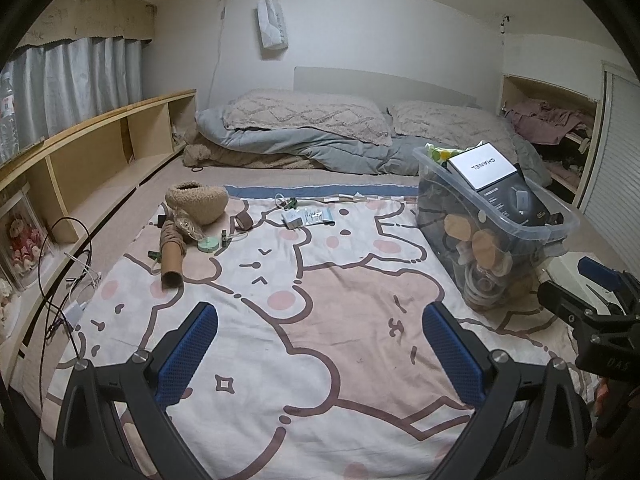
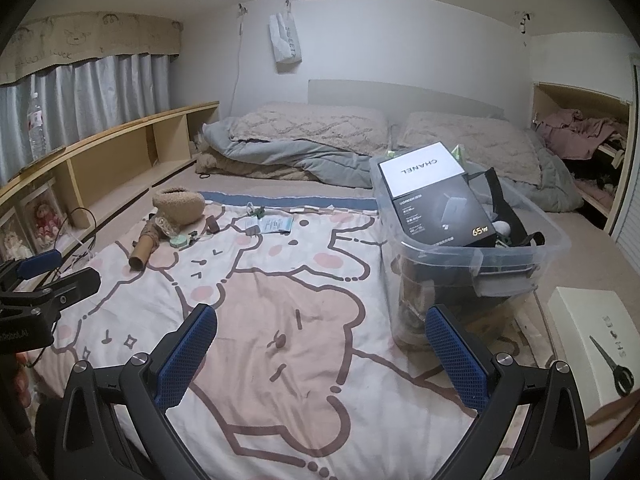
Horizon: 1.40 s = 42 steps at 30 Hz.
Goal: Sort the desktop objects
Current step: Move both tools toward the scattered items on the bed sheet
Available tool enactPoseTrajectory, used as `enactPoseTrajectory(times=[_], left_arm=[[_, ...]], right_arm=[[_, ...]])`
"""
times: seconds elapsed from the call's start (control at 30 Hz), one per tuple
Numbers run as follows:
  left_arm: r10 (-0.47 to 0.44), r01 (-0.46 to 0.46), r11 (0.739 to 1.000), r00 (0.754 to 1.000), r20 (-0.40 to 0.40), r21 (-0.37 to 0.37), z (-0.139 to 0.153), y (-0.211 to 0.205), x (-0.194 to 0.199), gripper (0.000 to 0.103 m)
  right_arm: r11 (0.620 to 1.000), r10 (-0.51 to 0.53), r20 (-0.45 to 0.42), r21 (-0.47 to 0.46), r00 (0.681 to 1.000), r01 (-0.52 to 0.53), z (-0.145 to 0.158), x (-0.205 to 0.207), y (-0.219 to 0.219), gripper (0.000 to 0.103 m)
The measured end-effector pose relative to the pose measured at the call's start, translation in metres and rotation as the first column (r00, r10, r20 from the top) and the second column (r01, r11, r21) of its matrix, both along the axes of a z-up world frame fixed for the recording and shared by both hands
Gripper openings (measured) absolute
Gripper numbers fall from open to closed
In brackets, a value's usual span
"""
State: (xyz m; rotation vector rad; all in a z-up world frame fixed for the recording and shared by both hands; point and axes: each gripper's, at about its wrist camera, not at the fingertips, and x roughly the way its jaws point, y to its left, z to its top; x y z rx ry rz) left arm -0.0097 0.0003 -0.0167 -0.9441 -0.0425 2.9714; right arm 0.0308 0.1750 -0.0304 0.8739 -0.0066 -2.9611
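Note:
Loose items lie at the far left of a cartoon-print blanket (image 1: pixel 320 320): a fuzzy tan pouch (image 1: pixel 198 202), a cardboard tube (image 1: pixel 172 260), a green tape roll (image 1: pixel 209 245), a small charger (image 1: pixel 292 220) and a leaflet packet (image 1: pixel 318 216). A clear plastic bin (image 1: pixel 492 232) stands at the right, holding a white box (image 1: pixel 480 166), a black box (image 2: pixel 440 216) and cork-lidded jars. My left gripper (image 1: pixel 320 316) hovers open over bare blanket. My right gripper (image 2: pixel 322 318) is open too, its right finger near the bin (image 2: pixel 472 256). Each gripper shows at the edge of the other's view.
A white box (image 2: pixel 588 328) with scissors (image 2: pixel 616 364) on it sits at the near right. Cables (image 1: pixel 68 280) trail off the blanket's left edge below a wooden shelf (image 1: pixel 100 152). Pillows and a folded duvet (image 1: pixel 304 140) fill the back.

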Motion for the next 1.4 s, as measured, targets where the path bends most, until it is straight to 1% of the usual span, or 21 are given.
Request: enactPoseTrajectory(times=[0.3, 0.57, 0.93, 1.2, 1.4], left_arm=[[0.019, -0.019, 1.0, 0.999, 0.036, 0.002, -0.016, -0.014, -0.017, 0.103], [0.058, -0.058, 0.998, 0.995, 0.085, -0.002, -0.039, -0.031, -0.04, 0.103], [0.089, -0.092, 0.996, 0.985, 0.147, 0.012, -0.067, -0.054, -0.085, 0.103], [0.175, -0.175, 0.984, 0.971, 0.163, -0.016, -0.086, -0.076, -0.135, 0.103], [0.255, -0.254, 0.967, 0.952, 0.171, -0.025, -0.101, -0.1, -0.172, 0.103]], right_arm=[[1.0, 0.021, 0.03, -0.015, 0.999, -0.021, -0.014, -0.019, -0.01, 0.103], [0.998, 0.05, 0.067, -0.026, 0.997, -0.048, -0.032, -0.044, -0.025, 0.103], [0.995, 0.093, 0.119, -0.039, 0.989, -0.089, -0.058, -0.088, -0.05, 0.103], [0.993, 0.116, 0.154, -0.052, 0.981, -0.109, -0.073, -0.121, -0.061, 0.103], [0.991, 0.128, 0.172, -0.07, 0.977, -0.118, -0.083, -0.146, -0.066, 0.103]])
